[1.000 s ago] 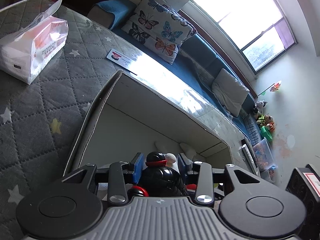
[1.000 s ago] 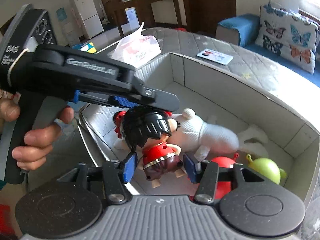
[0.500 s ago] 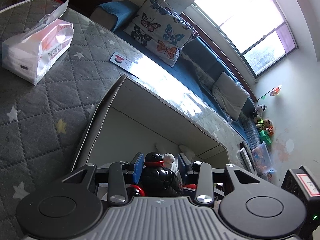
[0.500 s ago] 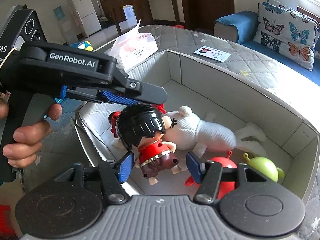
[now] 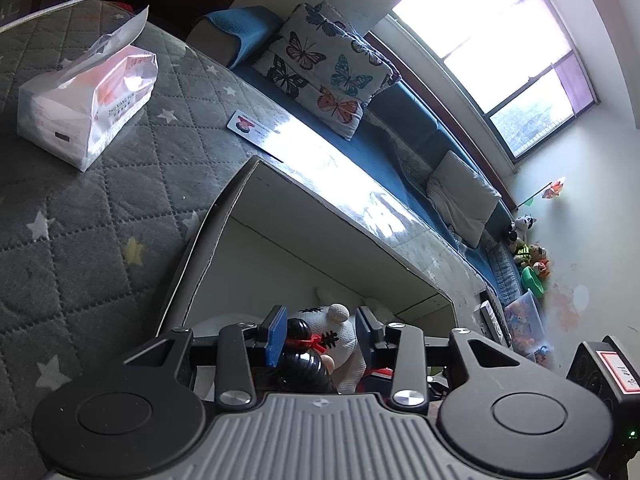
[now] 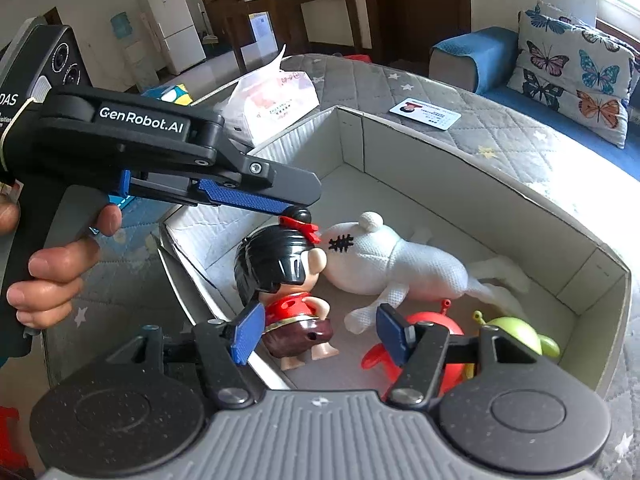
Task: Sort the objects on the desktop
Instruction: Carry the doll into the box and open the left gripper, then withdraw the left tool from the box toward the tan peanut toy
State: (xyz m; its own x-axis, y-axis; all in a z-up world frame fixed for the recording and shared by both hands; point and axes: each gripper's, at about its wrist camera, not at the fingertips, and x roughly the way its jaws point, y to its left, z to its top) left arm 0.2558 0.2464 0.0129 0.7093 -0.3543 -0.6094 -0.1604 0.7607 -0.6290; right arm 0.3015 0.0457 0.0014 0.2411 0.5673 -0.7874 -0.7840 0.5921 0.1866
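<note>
A doll (image 6: 280, 276) with black hair, a red bow and a red dress stands in the grey cardboard box (image 6: 480, 176), leaning against a white plush bear (image 6: 400, 264). My right gripper (image 6: 320, 332) has the doll's skirt between its blue pads; its jaws are opening and the right pad stands clear of the doll. My left gripper (image 6: 304, 200), held by a hand, hovers open just over the doll's bun. In the left wrist view the bun (image 5: 298, 328) sits low between the left gripper's (image 5: 320, 334) fingers, close to the left pad, with the plush (image 5: 344, 336) behind.
A red toy (image 6: 440, 332) and a green toy (image 6: 516, 332) lie in the box's near right corner. A tissue pack (image 6: 276, 104) and a card (image 6: 426, 114) rest on the grey quilted surface beyond the box. A blue sofa with butterfly cushions runs along the far side.
My right gripper's jaws have widened off the doll. The doll has sunk lower, away from the left gripper's fingers, so the plush now shows between them.
</note>
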